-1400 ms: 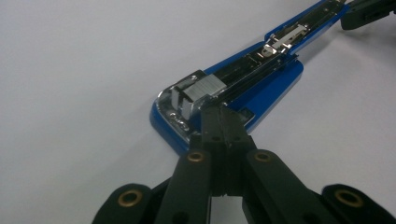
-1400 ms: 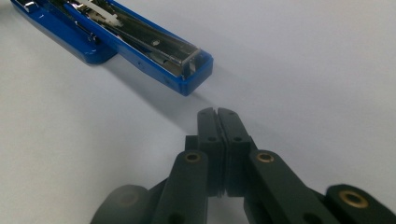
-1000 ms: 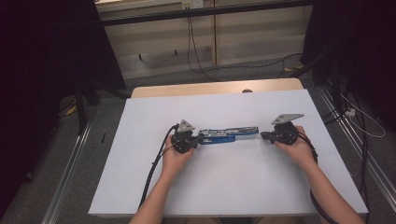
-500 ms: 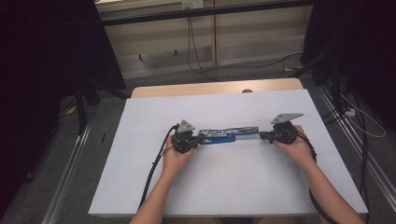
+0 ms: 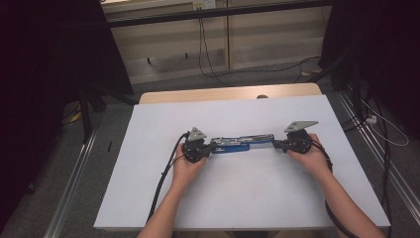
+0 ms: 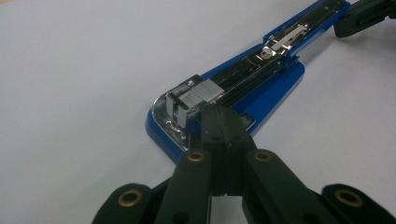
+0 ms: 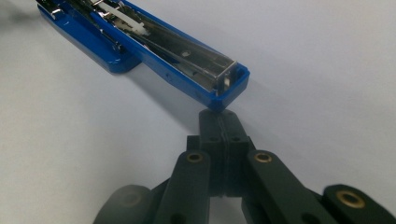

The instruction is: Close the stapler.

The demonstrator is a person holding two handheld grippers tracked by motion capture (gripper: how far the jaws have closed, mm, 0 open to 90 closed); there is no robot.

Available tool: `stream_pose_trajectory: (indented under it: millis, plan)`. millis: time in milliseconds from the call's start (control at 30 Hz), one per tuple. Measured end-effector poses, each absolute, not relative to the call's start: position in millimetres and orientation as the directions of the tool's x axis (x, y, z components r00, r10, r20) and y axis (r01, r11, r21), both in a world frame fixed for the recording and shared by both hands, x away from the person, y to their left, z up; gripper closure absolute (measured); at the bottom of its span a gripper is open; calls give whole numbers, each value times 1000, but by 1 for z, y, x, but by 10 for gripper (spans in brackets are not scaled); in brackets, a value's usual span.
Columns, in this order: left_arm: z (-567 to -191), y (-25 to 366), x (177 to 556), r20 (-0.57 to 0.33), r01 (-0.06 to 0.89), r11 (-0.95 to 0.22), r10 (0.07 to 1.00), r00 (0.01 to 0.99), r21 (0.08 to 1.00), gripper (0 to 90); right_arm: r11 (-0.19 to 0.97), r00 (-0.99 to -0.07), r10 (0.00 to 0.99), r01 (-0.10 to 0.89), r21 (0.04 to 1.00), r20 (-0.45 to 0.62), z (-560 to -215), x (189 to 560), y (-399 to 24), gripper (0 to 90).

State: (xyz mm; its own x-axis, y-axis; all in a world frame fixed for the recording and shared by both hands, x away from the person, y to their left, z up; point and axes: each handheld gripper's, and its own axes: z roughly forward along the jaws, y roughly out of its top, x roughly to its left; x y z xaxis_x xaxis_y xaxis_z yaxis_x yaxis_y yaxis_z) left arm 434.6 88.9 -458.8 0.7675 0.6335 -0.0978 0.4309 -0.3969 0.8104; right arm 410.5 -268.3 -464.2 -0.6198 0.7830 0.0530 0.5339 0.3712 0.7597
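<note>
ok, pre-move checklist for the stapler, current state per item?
1. Stapler swung fully open, flat on the white table: ok.
2. Staple strip seated in the magazine: ok.
3. Left gripper shut, tip at the base end beside the staples: ok.
4. Right gripper shut, tip at the blue arm's end: ok.
5. Either tip actually pressing on the stapler: cannot tell.
6. Cables off the stapler: ok.
</note>
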Motion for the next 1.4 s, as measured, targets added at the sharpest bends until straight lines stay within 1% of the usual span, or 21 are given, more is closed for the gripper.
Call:
stream_pose_trajectory:
  millis: [367, 1233, 1300, 1400]
  plan:
    - [-459, 89, 434, -83, 420, -407, 631, 772, 811, 900, 372, -622, 782, 529, 763, 50, -464, 411, -268, 900]
    - [-459, 90, 435, -120, 443, -391, 626, 770, 806, 900, 347, -649, 758, 474, 810, 55, -451, 411, -259, 900]
    - [-459, 90, 434, -107, 436, -395, 631, 769, 809, 900, 345, -650, 758, 474, 810, 58, -451, 410, -260, 900]
    - [-459, 90, 435, -112, 440, -392, 630, 768, 808, 900, 342, -649, 759, 476, 810, 61, -452, 410, -261, 900]
